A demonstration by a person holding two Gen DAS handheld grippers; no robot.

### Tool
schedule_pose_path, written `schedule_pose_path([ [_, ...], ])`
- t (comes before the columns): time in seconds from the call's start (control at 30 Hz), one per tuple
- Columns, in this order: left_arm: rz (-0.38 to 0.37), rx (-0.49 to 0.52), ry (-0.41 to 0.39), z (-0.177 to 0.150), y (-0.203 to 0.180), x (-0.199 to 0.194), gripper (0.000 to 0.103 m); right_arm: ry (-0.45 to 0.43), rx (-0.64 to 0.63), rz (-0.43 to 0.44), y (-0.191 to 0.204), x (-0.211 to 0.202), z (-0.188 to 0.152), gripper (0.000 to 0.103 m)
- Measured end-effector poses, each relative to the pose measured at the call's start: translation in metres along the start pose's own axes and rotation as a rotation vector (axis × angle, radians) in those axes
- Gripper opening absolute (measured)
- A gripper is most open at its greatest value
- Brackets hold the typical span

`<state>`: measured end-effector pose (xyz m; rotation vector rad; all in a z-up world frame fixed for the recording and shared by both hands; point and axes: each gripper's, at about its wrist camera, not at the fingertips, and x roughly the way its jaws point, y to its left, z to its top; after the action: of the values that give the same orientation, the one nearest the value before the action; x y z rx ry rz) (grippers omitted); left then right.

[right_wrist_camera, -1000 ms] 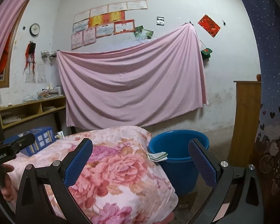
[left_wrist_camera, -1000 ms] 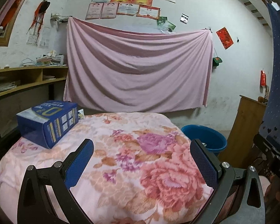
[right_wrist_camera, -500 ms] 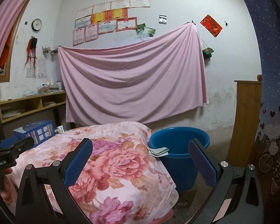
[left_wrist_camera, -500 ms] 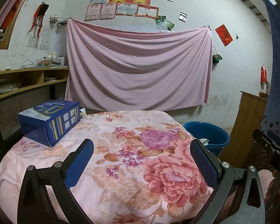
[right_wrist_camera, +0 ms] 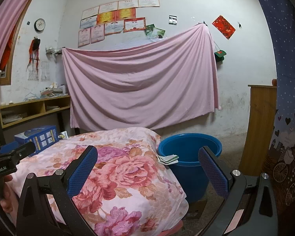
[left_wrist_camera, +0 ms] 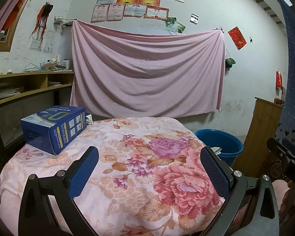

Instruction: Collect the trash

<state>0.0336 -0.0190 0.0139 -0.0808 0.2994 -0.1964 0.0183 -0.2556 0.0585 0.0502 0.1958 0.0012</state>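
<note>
- Left gripper (left_wrist_camera: 150, 169), black frame with blue textured pads: jaws spread wide, nothing between them; it hangs above the near part of a table under a pink floral cloth (left_wrist_camera: 127, 167).
- Ahead and left of the left gripper: a dark blue rectangular cardboard box (left_wrist_camera: 54, 128) with yellow and white print lies on the cloth at the far left corner. A small white printed packet (left_wrist_camera: 89, 119) sits just beyond the box's right end, at the cloth's back edge.
- Ahead and right of the left gripper: a round blue plastic tub (left_wrist_camera: 221, 143) on the floor, just beside the table's right edge.
- Right gripper (right_wrist_camera: 148, 168), same build: jaws also wide apart and empty, held over the table's right-hand corner.
- Straight ahead of the right gripper, between its pads: a small green-and-white folded paper wrapper (right_wrist_camera: 168, 159) resting on the tub's near rim, where the rim meets the cloth's edge. The same wrapper peeks out just past the left gripper's right pad.
- Far left of the right gripper: the other tool and a hand (right_wrist_camera: 5, 194) on its handle.
- Beyond both: a pink sheet (right_wrist_camera: 141, 88) pinned across the white wall.
</note>
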Motion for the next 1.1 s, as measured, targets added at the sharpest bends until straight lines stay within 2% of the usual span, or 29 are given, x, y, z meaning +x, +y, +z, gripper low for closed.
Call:
schedule_pose_path([
  [1.1, 0.012, -0.004, 0.002, -0.0001, 0.0009, 0.002, 0.101, 0.002, 0.002, 0.001, -0.0004, -0.0004, 0.0006, 0.103],
])
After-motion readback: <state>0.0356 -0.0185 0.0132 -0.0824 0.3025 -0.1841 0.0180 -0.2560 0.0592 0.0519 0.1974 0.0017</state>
